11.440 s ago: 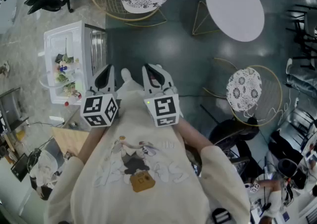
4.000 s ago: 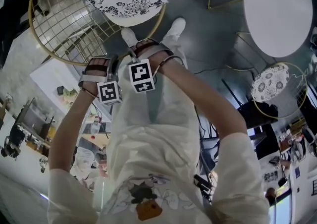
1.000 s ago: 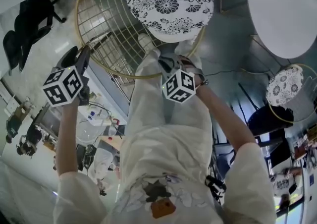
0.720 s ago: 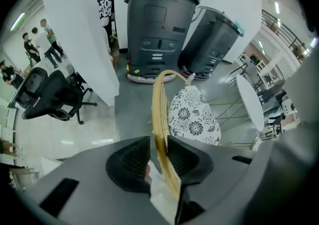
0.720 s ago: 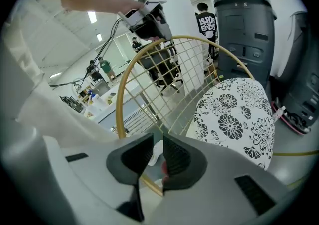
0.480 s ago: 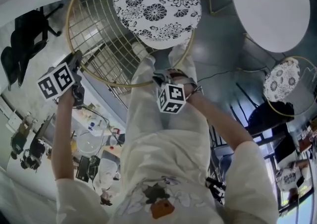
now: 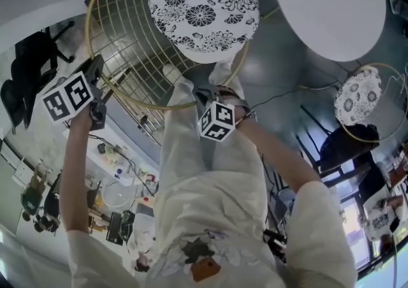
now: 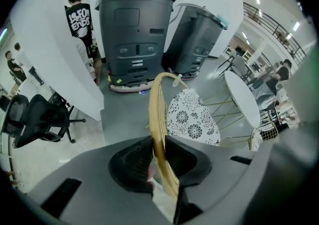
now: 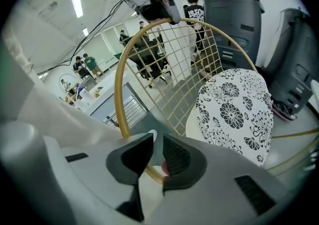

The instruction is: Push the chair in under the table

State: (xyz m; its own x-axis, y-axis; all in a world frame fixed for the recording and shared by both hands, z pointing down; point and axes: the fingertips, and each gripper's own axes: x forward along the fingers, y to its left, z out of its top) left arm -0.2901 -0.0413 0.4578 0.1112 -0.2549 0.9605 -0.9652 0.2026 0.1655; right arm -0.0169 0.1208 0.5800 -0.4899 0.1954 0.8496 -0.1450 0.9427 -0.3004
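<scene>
Grip nearly set: left tongs (image 8: 159, 142) closing on the chair (image 7: 203, 9) back rim (image 8: 155, 99), right tongs (image 9: 155, 152) clamped on it; tabletop (image 7: 328, 6) lies well beyond the right tongs, push remains

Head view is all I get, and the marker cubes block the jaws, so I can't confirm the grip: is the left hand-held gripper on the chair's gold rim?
Observer: Yes. In its own view the left hand-held gripper is closing its jaws on the gold rim, which runs between them.
Operator: And the right one?
Observer: The right hand-held gripper has the same rim crossing low between its jaws.
</scene>
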